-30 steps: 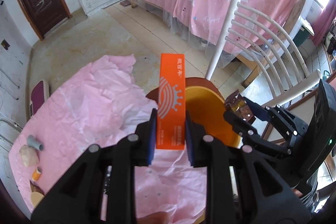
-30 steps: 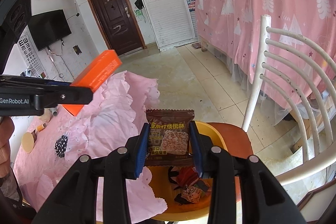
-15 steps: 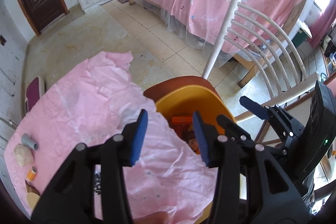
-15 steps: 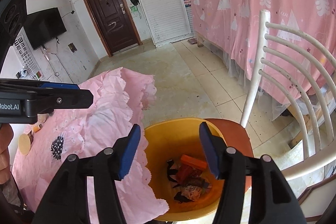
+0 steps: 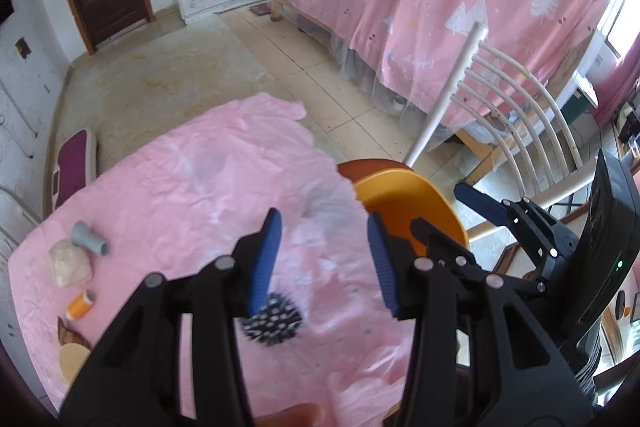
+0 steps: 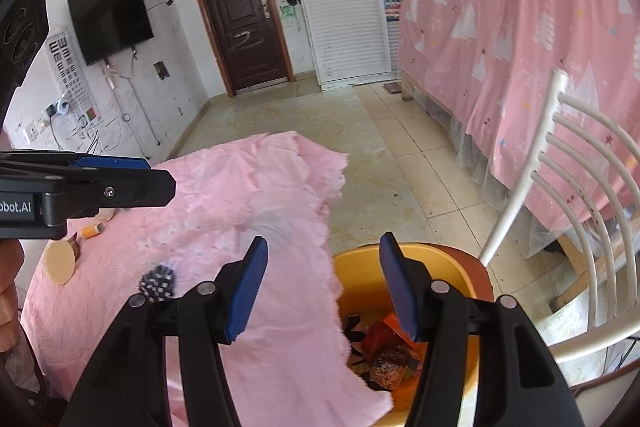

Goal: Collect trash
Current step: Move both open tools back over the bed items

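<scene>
A yellow basin (image 6: 360, 263) on a brown chair seat holds trash: an orange box (image 6: 396, 323) and crumpled snack wrappers (image 6: 390, 363). My right gripper (image 6: 324, 251) stands open and empty, above the seam between the pink tablecloth (image 6: 248, 195) and the basin. My left gripper (image 5: 325, 243) is also open and empty, over the tablecloth (image 5: 192, 179) just left of the basin (image 5: 412, 199). It shows from the side as the left gripper (image 6: 152, 175) in the right wrist view. The right gripper (image 5: 452, 217) shows beyond the basin in the left wrist view.
On the cloth lie a grey plug (image 5: 88, 237), a pale lump (image 5: 70, 265), a small orange bottle (image 5: 80, 305), a round wooden disc (image 6: 60, 265) and a black-and-white dotted object (image 6: 158, 283). A white slatted chair back (image 6: 580, 187) rises right of the basin. A pink curtain hangs behind.
Both grippers opened: the orange box left the left one and the brown snack packet left the right, and both now lie in the basin. Both grippers then moved left toward the table.
</scene>
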A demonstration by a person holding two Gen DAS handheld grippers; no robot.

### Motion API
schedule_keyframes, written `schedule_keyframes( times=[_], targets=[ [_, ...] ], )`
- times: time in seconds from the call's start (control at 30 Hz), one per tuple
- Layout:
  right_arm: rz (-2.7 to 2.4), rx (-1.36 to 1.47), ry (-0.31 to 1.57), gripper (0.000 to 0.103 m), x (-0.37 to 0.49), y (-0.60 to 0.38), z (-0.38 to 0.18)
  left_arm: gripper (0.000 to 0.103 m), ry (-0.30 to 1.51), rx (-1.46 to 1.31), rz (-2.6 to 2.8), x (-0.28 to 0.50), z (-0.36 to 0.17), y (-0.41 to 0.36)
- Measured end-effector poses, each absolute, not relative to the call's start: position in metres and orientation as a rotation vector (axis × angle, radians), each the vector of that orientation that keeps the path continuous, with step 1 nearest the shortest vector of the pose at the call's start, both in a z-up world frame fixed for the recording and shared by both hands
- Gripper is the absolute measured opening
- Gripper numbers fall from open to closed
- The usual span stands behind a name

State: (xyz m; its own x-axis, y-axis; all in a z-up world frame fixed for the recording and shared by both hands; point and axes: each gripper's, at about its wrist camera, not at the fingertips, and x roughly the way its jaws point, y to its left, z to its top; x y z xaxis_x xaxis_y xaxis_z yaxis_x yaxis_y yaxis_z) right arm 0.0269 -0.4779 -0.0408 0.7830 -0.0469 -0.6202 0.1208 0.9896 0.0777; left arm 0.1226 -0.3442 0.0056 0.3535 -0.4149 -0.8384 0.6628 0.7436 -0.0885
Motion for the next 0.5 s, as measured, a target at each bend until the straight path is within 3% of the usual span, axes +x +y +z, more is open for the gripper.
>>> schedule_keyframes(
  times=[0.5],
  targets=[
    [0.017,-0.003,0.684,0.048,0.065,-0.381,-0.029,0.042,0.951,0.151,-0.559,0.158,0.024,-0.223]
  ],
)
